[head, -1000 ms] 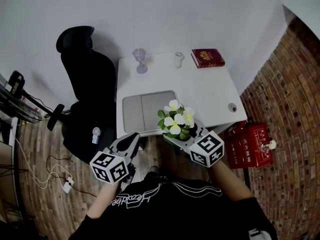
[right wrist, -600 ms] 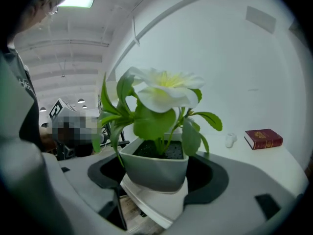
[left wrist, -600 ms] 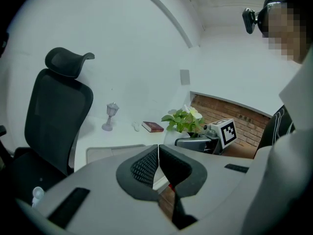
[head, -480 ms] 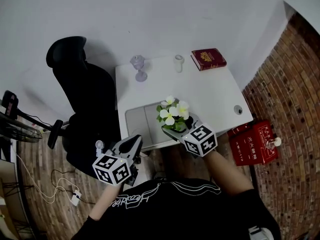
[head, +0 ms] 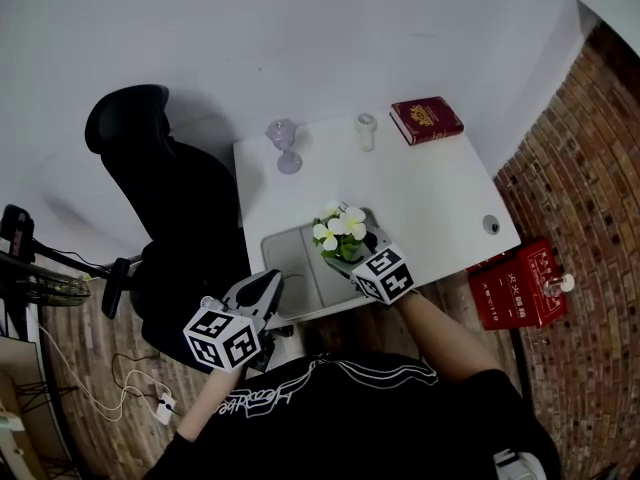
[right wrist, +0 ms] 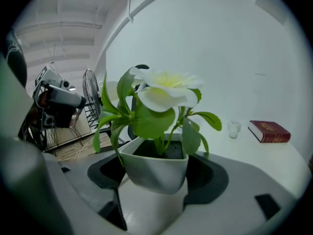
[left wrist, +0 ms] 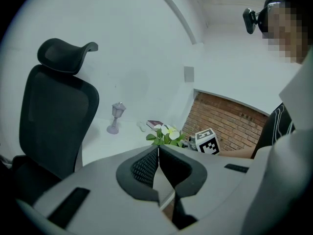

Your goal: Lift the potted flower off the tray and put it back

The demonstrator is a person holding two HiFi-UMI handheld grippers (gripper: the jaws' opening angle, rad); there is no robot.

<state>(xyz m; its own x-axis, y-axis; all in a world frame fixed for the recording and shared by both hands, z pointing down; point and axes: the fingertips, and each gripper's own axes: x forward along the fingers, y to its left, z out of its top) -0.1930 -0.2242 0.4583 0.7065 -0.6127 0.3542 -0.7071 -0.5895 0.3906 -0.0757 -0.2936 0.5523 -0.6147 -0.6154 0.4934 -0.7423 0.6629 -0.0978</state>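
Fingers clamped on its white square pot [right wrist: 154, 168], the right gripper [head: 352, 256] has brought the white-and-yellow potted flower [head: 338, 230] in from the white worktop's [head: 440, 188] near edge and down over the grey rectangular tray [head: 288, 260], so set-down looks close; the left gripper's [head: 268, 284] fingers are closed, empty.

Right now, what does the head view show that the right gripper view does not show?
Only the head view shows the purple goblet, the red box on the floor and the left gripper. Only the right gripper view shows the white pot pressed between the jaws of the right gripper. Both show the flowers, the red book and the small cup.
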